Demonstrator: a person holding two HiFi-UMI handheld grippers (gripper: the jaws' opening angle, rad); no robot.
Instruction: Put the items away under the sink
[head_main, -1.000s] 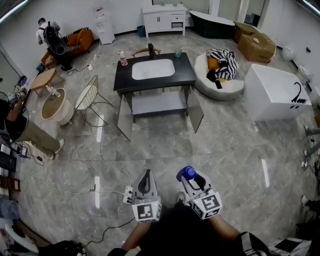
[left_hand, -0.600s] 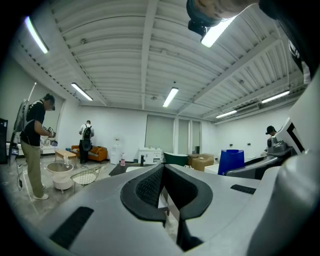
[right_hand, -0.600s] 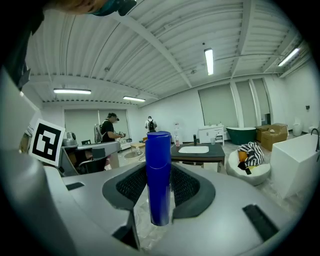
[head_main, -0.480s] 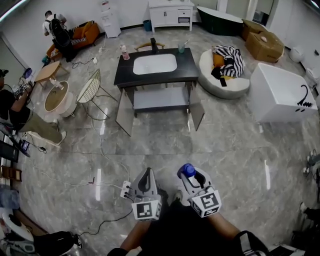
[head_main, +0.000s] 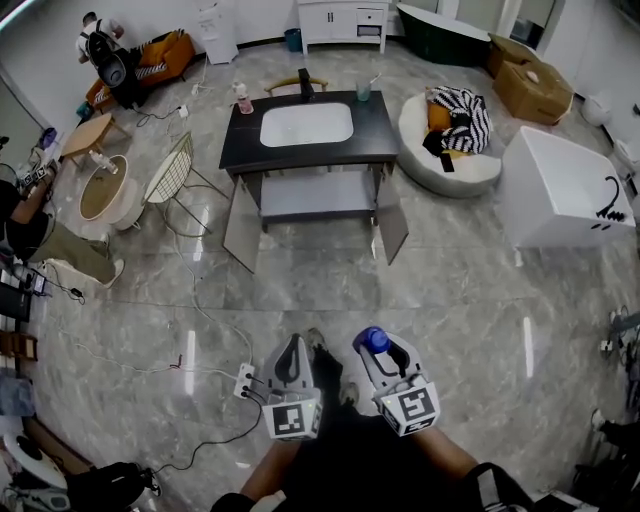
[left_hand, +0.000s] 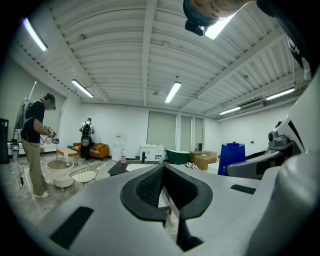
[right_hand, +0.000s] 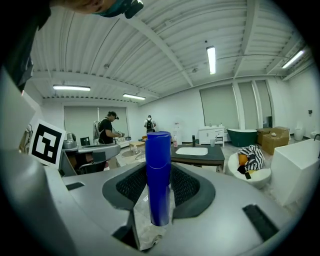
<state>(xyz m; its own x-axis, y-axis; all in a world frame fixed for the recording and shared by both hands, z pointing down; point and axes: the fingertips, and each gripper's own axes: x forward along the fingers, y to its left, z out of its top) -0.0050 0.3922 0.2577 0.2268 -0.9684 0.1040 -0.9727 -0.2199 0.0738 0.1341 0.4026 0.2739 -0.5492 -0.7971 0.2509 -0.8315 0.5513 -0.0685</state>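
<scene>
Vanity (head_main: 375, 128) nearer (doors open); right claw (head_main: 381, 352) pinching blue bottle (right_hand: 159, 175); left claw (head_main: 293, 348) pressed together

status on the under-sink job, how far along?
Done: the cabinet doors are open, but the shelf looks bare, so nothing is stowed. In hand: the right gripper clamps a blue bottle upright; the left gripper is shut and empty. Left: cross the floor to the vanity and shelve the bottle. The pink bottle and cup on the countertop may follow.
</scene>
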